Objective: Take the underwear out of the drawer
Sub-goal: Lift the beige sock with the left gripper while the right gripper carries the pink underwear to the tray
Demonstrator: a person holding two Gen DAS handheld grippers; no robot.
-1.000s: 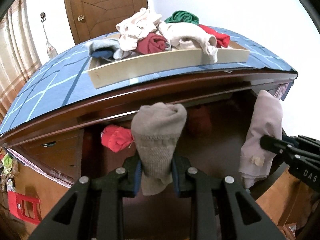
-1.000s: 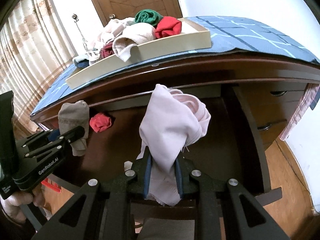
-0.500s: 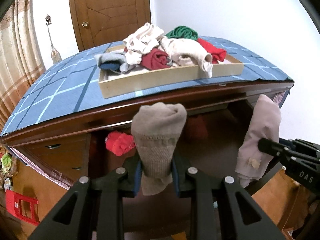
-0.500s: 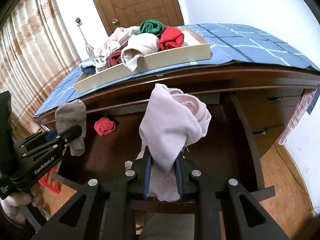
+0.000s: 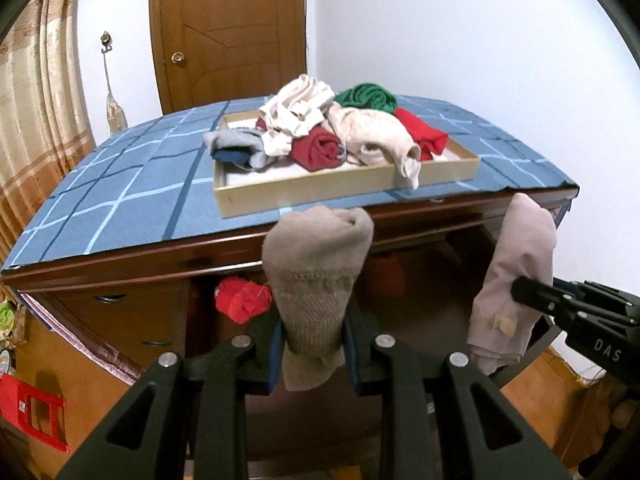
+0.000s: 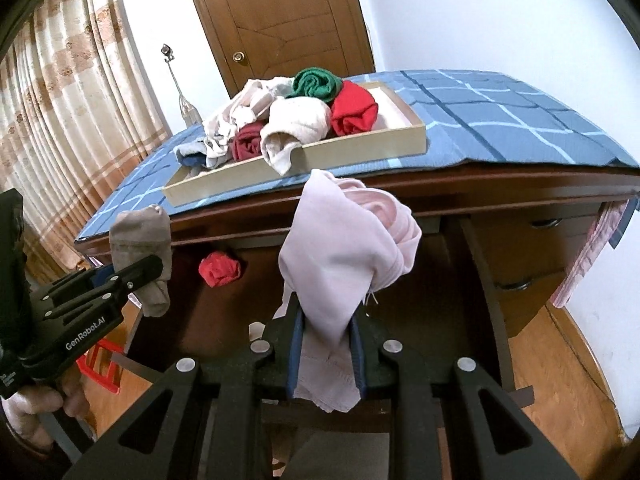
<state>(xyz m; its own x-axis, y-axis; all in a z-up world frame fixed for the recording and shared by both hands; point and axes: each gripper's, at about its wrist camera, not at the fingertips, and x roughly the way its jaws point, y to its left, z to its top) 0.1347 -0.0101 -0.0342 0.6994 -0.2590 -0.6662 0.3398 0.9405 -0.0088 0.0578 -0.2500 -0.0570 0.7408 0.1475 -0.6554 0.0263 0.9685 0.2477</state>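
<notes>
Above the open dark wooden drawer (image 6: pixel 400 288), both grippers carry garments. Left gripper (image 5: pixel 314 346): jaws clamped narrow on a rolled grey-beige knit underwear piece (image 5: pixel 316 268), which stands upright between them. Right gripper (image 6: pixel 326 354): jaws clamped on a pale pink soft fabric underwear piece (image 6: pixel 344 256), its loose hem hanging below the pads. One small red rolled garment (image 6: pixel 220 269) lies inside the drawer at its far left. On the tabletop, covered by a blue checked cloth (image 5: pixel 132 192), sits a shallow light wooden tray (image 5: pixel 344 186) piled with rolled garments: green, red, maroon, cream, grey. One cream piece droops over the tray's near rim. Brown wooden door (image 5: pixel 228 32) stands beyond, beige curtain (image 6: pixel 72 112) at left.
</notes>
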